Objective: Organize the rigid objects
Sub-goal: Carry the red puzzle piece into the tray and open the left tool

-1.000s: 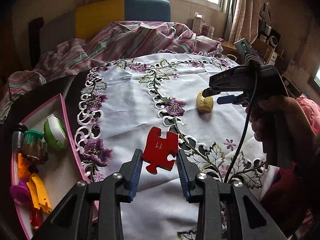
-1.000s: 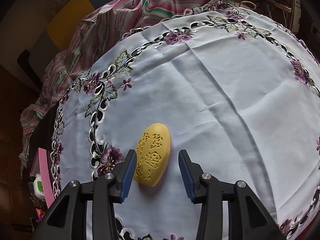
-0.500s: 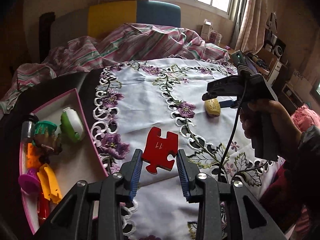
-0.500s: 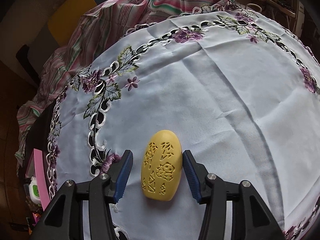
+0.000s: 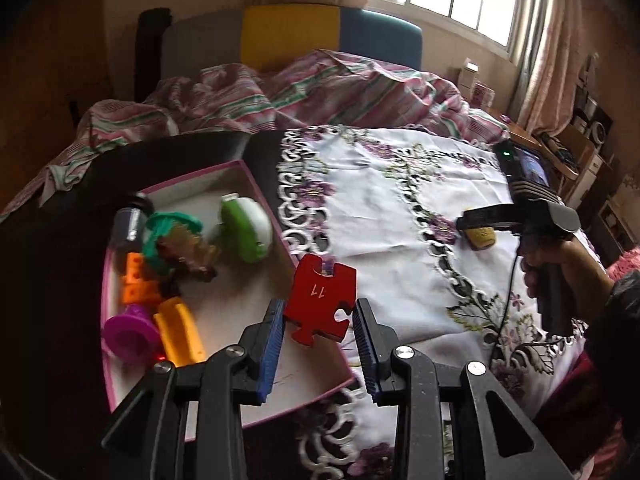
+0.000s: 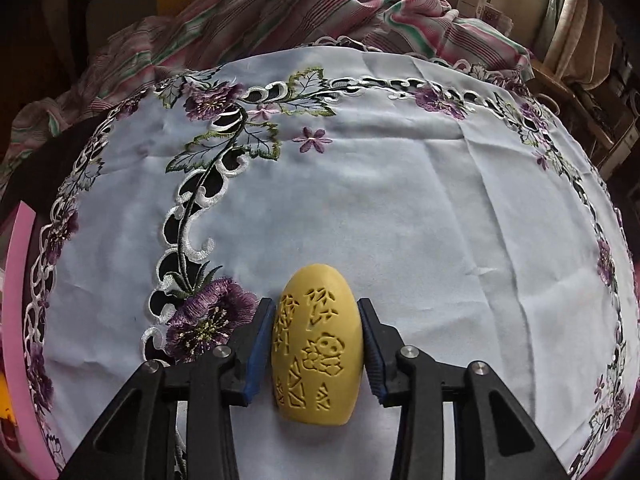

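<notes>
Two claws are loaded. The red puzzle piece (image 5: 320, 300) is pinched by the left claw (image 5: 318, 334) above the pink tray's (image 5: 256, 178) near edge. The yellow egg (image 6: 318, 344), long axis pointing away, is clamped on the counter (image 6: 400, 200) by the right claw (image 6: 316, 340); the tray is seen far left.

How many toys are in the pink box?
6 that I can see in the pink box: dark bottle, green-brown toy, green-white one, orange block, purple cup, yellow piece. More may hide underneath.
</notes>
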